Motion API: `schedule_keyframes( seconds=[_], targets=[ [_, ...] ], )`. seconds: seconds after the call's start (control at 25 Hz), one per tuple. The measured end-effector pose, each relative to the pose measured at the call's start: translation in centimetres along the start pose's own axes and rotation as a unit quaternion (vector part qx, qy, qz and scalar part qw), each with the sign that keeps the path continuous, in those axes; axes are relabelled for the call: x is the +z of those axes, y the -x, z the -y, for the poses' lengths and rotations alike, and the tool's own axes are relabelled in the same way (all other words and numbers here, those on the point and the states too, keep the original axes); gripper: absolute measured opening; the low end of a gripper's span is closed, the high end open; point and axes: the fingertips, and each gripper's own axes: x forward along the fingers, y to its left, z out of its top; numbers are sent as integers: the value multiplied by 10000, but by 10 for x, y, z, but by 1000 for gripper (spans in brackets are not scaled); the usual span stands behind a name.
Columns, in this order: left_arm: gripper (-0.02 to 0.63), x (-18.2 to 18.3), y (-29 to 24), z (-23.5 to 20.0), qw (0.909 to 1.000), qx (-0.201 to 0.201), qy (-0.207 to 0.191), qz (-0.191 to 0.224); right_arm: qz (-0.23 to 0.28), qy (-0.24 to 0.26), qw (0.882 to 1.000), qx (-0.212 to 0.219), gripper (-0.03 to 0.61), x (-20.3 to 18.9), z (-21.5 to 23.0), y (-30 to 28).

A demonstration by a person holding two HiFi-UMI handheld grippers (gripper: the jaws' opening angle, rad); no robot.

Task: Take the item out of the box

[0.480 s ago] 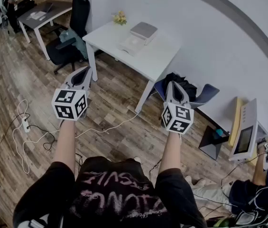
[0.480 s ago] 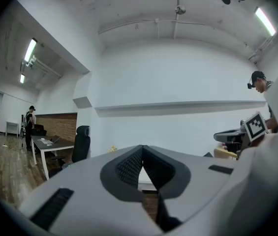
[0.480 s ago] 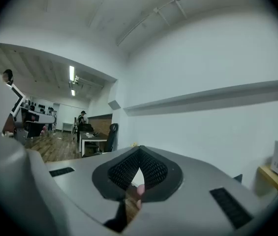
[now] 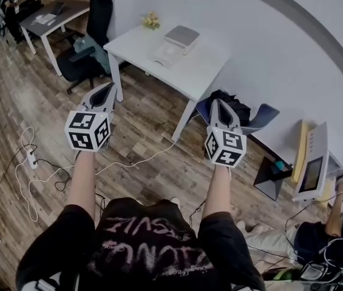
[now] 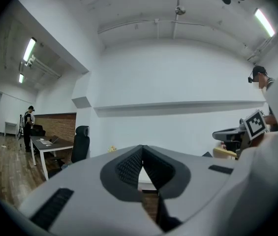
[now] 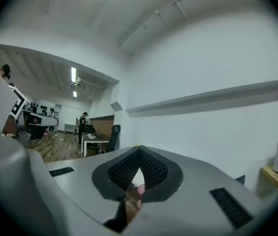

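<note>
A white table (image 4: 203, 73) stands ahead of me by the wall. On it sit a grey-white box (image 4: 181, 36), a flat white item (image 4: 165, 56) beside it, and small yellow flowers (image 4: 151, 21). My left gripper (image 4: 107, 88) hangs in the air over the wooden floor, well short of the table, with its jaws shut and nothing between them. My right gripper (image 4: 218, 104) is held level with it, near the table's front corner, also shut and empty. In the left gripper view the left gripper (image 5: 142, 149) points at the far wall. In the right gripper view the right gripper (image 6: 139, 152) does too.
A black office chair (image 4: 93, 36) stands left of the table, with a dark desk (image 4: 53, 16) behind it. Cables and a power strip (image 4: 31, 157) lie on the floor at left. A blue chair with dark clothing (image 4: 235, 111) is at right. Another person (image 4: 341, 223) sits at far right.
Both grippers have drifted slightly up and left in the head view. Nothing was taken hold of or let go.
</note>
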Motion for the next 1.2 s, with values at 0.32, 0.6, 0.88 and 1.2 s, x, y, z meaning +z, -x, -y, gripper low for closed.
schedule_keyframes(
  seconds=[0.32,0.6,0.88,1.2],
  targets=[
    [2,0,2,0,10000,-23,79,39,18,43,10000,54,9,1,-8,-1],
    [2,-8,-4,-10,10000,25,45,-6,-35,89,9999,53,9,-5,-10,-15],
    [2,-13,-24,-21,10000,27,-8,-51,-73,-56,9999,115,9,-15,-8,-43],
    [2,-16,-59,-38,9999,101,16,-132,-183,-54,9998,83,9,-21,8,-82]
  ],
)
